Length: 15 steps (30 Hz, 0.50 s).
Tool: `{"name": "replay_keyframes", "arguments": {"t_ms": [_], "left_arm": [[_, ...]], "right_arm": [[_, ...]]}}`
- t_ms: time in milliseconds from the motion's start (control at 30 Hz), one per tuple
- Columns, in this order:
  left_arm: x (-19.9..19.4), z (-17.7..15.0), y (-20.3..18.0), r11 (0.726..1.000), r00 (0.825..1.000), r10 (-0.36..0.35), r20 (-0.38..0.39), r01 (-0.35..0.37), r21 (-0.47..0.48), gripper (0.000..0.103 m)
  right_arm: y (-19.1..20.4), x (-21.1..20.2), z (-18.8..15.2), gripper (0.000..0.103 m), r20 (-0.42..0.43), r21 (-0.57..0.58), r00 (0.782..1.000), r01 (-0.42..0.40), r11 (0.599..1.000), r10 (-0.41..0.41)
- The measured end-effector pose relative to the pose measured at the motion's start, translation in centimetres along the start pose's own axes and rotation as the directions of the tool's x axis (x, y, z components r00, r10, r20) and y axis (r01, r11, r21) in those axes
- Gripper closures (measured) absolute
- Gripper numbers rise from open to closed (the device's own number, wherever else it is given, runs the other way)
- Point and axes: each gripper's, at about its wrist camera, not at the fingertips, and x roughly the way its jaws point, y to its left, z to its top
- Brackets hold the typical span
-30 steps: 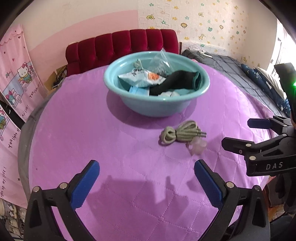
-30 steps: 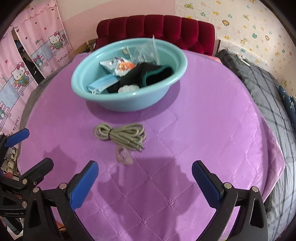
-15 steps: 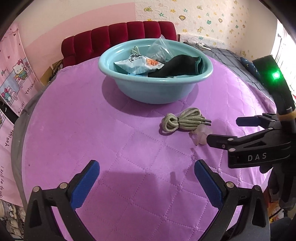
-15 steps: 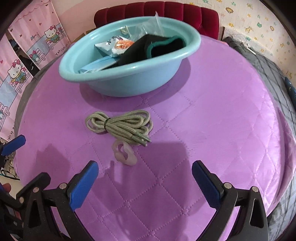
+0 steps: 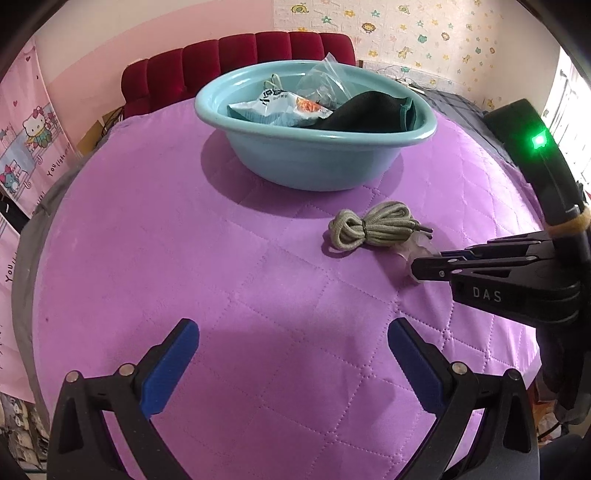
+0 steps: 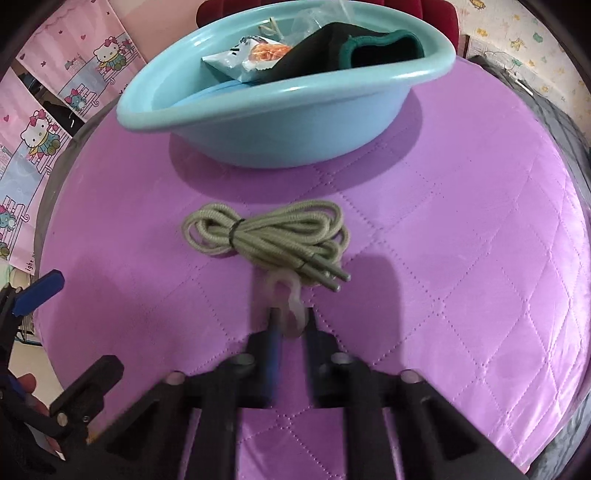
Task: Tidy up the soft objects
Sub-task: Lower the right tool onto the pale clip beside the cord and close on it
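- We worked over a quilted purple cover (image 5: 229,258) on a round surface, with a red tufted headboard (image 5: 236,62) at the far side, pink cartoon curtains (image 5: 26,140) on the left and star-patterned wallpaper (image 5: 406,29) on the far right.
- A light blue basin (image 6: 280,122) stood far of centre, holding a black cloth with green trim (image 6: 354,51), a white snack packet (image 6: 240,61) and a clear plastic bag (image 5: 325,79).
- Our left gripper (image 5: 293,363) hung released over bare cover.
- Our right gripper (image 6: 290,325) had just been closing, and its jaws were clenched on a small translucent pink clip (image 6: 286,295) lying on the cover, touching the near side of a bundled olive cord (image 6: 273,240).
- Only the left view showed a green light (image 5: 538,141) on the right gripper's body; only the right view showed the pads pinching the clip.
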Motion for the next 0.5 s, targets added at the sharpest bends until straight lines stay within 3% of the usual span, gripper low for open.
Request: {"name": "replay_keyframes", "arguments": {"t_ms": [267,500], "left_arm": [[0.3,0.6,-0.3,1.0,1.0,-0.025,0.006,0.025,-0.003,0.0],[1.3,1.8,-0.8,0.998,0.998,-0.065,0.026,0.065,-0.005,0.0]], "right_arm": [[0.7,-1.6,-0.5,0.097,0.019,-0.043,1.0,0.006,0.999,-0.005],[-0.3,-3.6,-1.2,0.096,0.051,-0.003,0.998,0.032,0.999,-0.032]]}}
